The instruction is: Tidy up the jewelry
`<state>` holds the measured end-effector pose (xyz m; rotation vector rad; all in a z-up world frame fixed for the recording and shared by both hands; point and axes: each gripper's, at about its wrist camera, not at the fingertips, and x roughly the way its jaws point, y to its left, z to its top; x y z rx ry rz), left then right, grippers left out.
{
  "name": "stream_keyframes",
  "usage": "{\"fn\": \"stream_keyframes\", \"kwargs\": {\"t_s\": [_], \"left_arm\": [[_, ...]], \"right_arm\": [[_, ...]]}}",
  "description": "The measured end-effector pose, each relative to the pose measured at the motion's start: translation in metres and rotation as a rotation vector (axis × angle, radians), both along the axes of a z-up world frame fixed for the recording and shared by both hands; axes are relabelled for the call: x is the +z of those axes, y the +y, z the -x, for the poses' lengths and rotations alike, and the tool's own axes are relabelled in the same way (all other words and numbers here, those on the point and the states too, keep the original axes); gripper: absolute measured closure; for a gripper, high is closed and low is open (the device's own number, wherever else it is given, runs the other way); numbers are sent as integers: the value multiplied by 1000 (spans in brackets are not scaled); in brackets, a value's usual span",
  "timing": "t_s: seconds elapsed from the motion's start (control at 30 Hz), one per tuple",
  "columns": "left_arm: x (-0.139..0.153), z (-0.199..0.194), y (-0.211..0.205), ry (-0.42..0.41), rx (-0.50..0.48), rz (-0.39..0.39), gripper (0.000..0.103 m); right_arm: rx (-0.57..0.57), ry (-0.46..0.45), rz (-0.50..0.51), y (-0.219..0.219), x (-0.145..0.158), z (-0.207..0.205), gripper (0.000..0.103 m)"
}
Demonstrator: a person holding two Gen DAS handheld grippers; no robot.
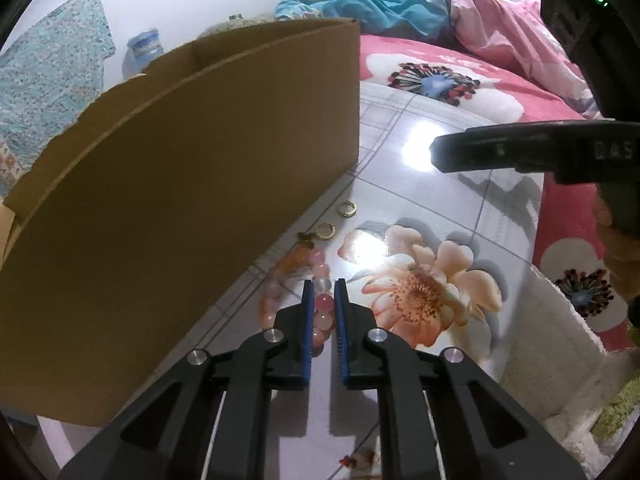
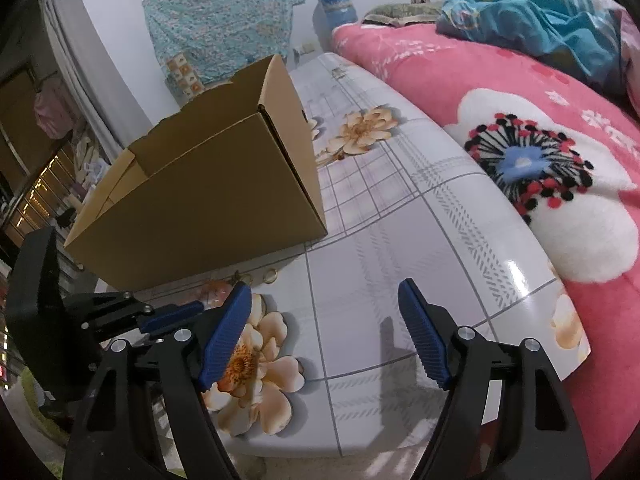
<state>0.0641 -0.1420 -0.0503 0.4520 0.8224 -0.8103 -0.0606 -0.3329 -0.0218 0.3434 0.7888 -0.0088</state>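
**A:** Where was the bracelet [image 1: 316, 304] when you went for it?

**B:** On the counter [image 1: 420, 148], just beside the near wall of the box [image 1: 180, 208]. Two gold rings [image 1: 347, 208] lay a little further along that same wall.

**A:** And your left tool [image 1: 323, 292]?

**B:** Narrowed almost shut around the beads. One pink bead sat between my pads [image 1: 308, 320]; whether they truly pinched it I couldn't tell for certain, but I'd call it gripped.

**A:** How did you expect it to handle?

**B:** Light, limp as a string, each bead hard and glossy, so likely to roll or squirt out of a squeeze. I judged that taking a single bead square across its middle was best, letting the rest dangle. Probably stone or glass, so a drop could chip it.

**A:** Your pose?

**B:** The left tool pitched steeply down toward the counter beside the box. My right tool [image 2: 324, 312] hung wide apart, holding nothing, over bare counter on the side away from the box, also angled down.
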Motion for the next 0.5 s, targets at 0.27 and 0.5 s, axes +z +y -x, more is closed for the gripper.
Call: {"fn": "stream_keyframes", "kwargs": {"t_s": [0.27, 0.5], "left_arm": [[3, 4, 30, 26, 44, -32, 93], [11, 8, 49, -4, 98, -55, 66]], "right_arm": [[10, 3, -15, 1, -3, 0, 32], [52, 2, -13, 13, -5, -6, 37]]}}
